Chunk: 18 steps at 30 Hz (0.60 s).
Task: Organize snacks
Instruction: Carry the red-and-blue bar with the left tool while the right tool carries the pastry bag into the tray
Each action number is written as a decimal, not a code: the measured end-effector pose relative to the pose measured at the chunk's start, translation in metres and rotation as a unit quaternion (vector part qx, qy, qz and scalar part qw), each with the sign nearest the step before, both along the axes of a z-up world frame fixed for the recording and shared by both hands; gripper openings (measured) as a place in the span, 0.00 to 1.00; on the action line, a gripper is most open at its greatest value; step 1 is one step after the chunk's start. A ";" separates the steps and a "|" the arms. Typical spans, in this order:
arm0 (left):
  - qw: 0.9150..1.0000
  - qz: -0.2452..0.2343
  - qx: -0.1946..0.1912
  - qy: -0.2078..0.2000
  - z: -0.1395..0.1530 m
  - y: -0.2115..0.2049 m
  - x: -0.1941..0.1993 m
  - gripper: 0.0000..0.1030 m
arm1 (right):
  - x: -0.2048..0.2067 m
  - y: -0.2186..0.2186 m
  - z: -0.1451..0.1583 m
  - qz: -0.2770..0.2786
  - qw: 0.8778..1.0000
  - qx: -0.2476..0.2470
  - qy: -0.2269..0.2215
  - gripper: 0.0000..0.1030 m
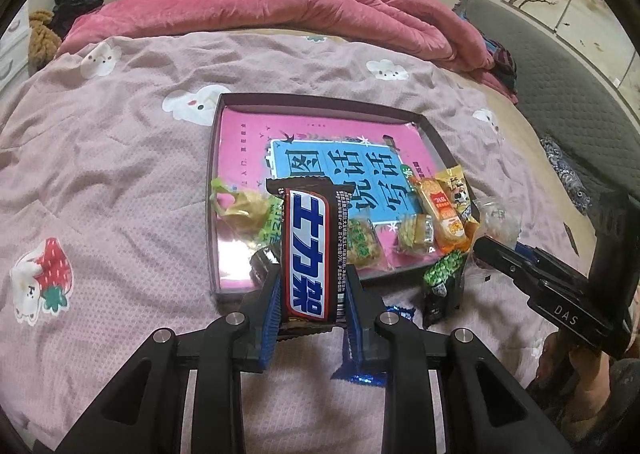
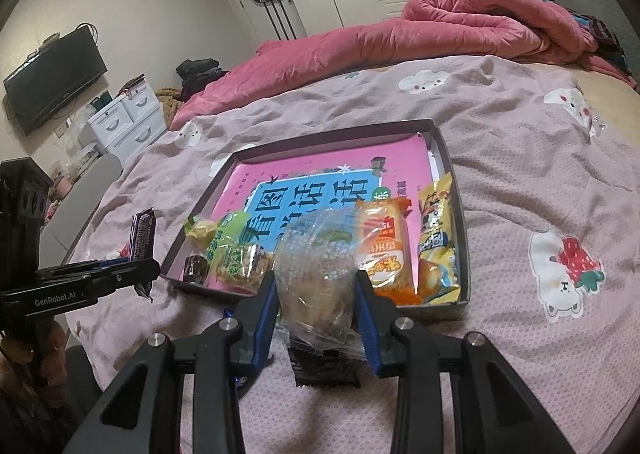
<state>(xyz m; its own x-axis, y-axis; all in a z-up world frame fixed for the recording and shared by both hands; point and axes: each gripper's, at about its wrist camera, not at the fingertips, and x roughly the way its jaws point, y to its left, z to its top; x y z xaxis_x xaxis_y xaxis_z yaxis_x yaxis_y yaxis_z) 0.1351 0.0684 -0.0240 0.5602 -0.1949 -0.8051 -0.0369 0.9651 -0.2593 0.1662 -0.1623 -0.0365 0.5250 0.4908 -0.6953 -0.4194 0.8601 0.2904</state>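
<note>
Holding both snacks just short of the tray's point(image 1: 216, 190) near rim, you look set to drop them among the packets already lined up inside. Your left claw point(image 1: 312, 294) is pinched tight on the chocolate bar point(image 1: 307, 254), standing it upright above the bed's blanket point(image 1: 120, 174). Your right claw point(image 2: 316, 294) is narrowly parted, clamped on the clear-wrapped pastry point(image 2: 316, 270) (a dark packet point(image 2: 324, 370) lies beneath it).

Your brown chocolate bar point(image 1: 308, 254) carries white lettering on blue, edged red. The dark box point(image 1: 434, 134) shows a pink and blue book point(image 1: 320, 158). Nearby lies an orange packet point(image 1: 442, 214); the bedsheet point(image 1: 120, 174) is mauve with white bears and strawberries.
</note>
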 end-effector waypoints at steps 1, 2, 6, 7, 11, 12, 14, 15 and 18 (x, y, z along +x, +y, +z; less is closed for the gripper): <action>1.000 -0.001 0.000 0.000 0.000 -0.001 0.001 0.28 | 0.001 0.000 0.000 -0.002 1.000 0.000 0.000 0.36; 1.000 -0.001 0.001 0.000 0.000 -0.001 0.003 0.28 | 0.003 -0.001 0.001 -0.003 1.000 0.001 0.000 0.36; 1.000 -0.001 0.001 0.000 -0.001 -0.002 0.008 0.28 | 0.008 -0.002 0.002 -0.007 1.000 0.000 0.000 0.36; 1.000 -0.001 0.001 0.000 -0.001 -0.002 0.010 0.28 | 0.009 -0.002 0.002 -0.008 1.000 0.001 0.001 0.36; 1.000 0.000 0.000 0.001 -0.003 -0.002 0.016 0.28 | 0.012 -0.004 0.002 -0.011 1.000 0.001 -0.001 0.36; 1.000 0.000 -0.001 0.001 -0.003 -0.002 0.016 0.28 | 0.013 -0.004 0.003 -0.013 1.000 0.001 -0.001 0.36; 1.000 0.001 -0.001 0.002 -0.003 -0.001 0.019 0.28 | 0.015 -0.004 0.003 -0.014 1.000 0.001 -0.001 0.36; 1.000 0.001 0.000 0.002 -0.004 -0.001 0.020 0.28 | 0.016 -0.004 0.004 -0.015 1.000 0.000 -0.002 0.36; 1.000 0.002 0.000 0.004 -0.005 -0.001 0.022 0.28 | 0.018 -0.003 0.005 -0.015 1.000 -0.003 -0.005 0.36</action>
<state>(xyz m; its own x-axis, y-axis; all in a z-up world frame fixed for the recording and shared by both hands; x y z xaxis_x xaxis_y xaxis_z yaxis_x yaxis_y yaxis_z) 0.1572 0.0674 -0.0285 0.5547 -0.1933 -0.8093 -0.0421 0.9649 -0.2593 0.1842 -0.1654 -0.0315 0.5464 0.4703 -0.6930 -0.3954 0.8743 0.2815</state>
